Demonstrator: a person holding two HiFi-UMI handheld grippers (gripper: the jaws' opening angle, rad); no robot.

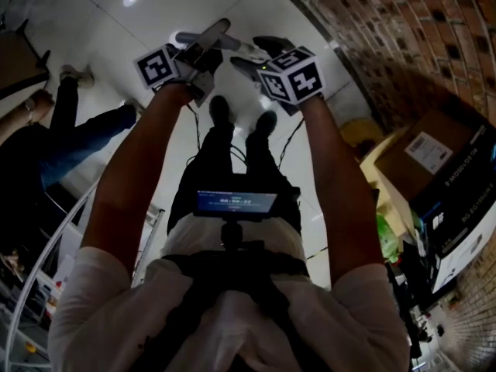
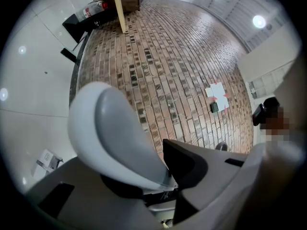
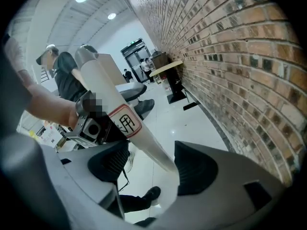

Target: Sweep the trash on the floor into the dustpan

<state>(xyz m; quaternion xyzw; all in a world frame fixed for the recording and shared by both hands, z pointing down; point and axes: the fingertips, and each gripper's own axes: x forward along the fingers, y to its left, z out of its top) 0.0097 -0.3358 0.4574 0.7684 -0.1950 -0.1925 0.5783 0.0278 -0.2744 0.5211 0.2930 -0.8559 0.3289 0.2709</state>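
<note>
Overhead, arms: both forearms (image 1: 132, 169) reach forward over the white tiled floor (image 1: 155, 10), with the person's shoes (image 1: 219, 108) below them.
Overhead, left tool (image 1: 205, 49): held level and closed round a pale grey handle (image 1: 221, 29), its marker cube turned toward the camera.
Overhead, right tool (image 1: 252, 56): just beside the left one, tipped downward, at the same handle.
Overhead, surroundings: a brick wall (image 1: 403, 45) runs along the right with cardboard boxes (image 1: 422, 157) at its foot; a bystander (image 1: 77, 130) in jeans is at the left.
Left gripper view, tool (image 2: 139, 166): the jaws are clamped on the handle (image 2: 115, 128), whose rounded, grooved end rises up and to the left beyond them.
Left gripper view, background: the brick wall fills the middle, with a white sheet (image 2: 217, 92) stuck on it; a wooden counter (image 2: 121, 11) stands at its far end.
Right gripper view, tool (image 3: 151, 152): the jaws stand wide apart; the handle's shaft runs between them, nearer the right-hand jaw, and neither pad presses on it.
Right gripper view, handle (image 3: 108, 95): it slants up to the left and bears a red-bordered label (image 3: 123, 121); the left tool grips it beside that label.
Right gripper view, lower end: the shaft passes out of sight under the tool, so I cannot tell whether it belongs to a broom or a dustpan.
</note>
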